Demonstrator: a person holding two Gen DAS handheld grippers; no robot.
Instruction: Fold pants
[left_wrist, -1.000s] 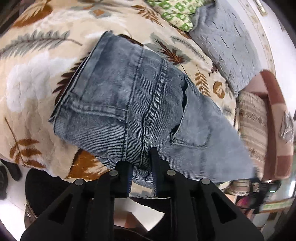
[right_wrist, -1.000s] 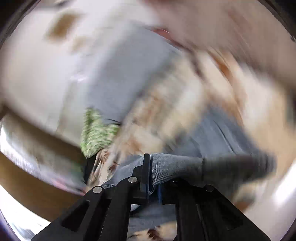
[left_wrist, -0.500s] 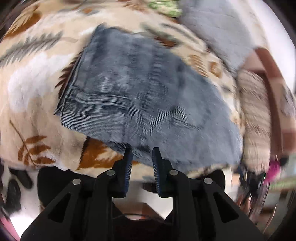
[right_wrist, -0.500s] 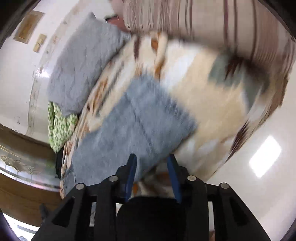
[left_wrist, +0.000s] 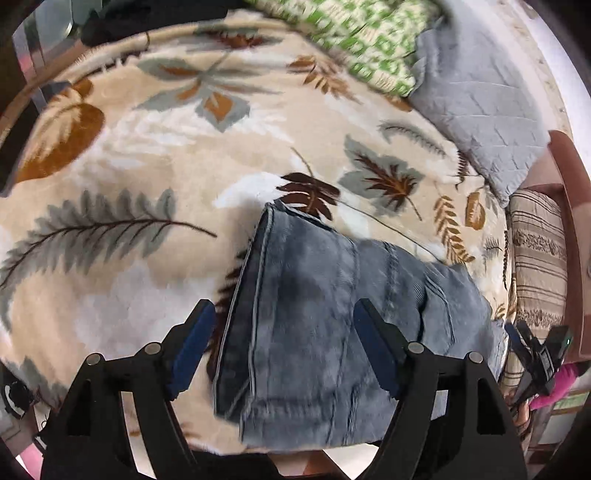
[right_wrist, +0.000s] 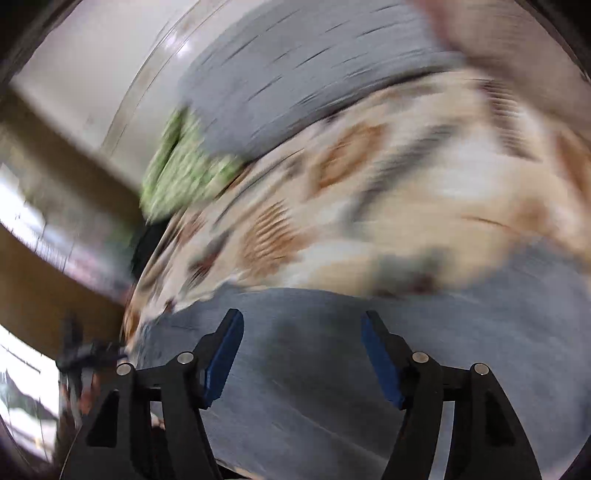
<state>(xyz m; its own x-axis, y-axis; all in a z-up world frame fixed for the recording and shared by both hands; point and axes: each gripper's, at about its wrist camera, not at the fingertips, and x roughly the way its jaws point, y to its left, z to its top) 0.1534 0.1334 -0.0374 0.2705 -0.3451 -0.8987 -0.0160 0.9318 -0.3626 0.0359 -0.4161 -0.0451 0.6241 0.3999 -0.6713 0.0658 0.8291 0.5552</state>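
The folded jeans (left_wrist: 332, 325) lie on the leaf-patterned blanket (left_wrist: 147, 155), near its front edge. In the left wrist view their long axis runs from the near edge away toward the upper left, with the hemmed, stitched side along the left. The left gripper (left_wrist: 282, 345) hangs above them, its 2 jaws spread wide and opening, gripping nothing. The right gripper (right_wrist: 301, 350) is over the same denim (right_wrist: 303, 387); its view is blurred, its jaws also wide and opening, pinching nothing.
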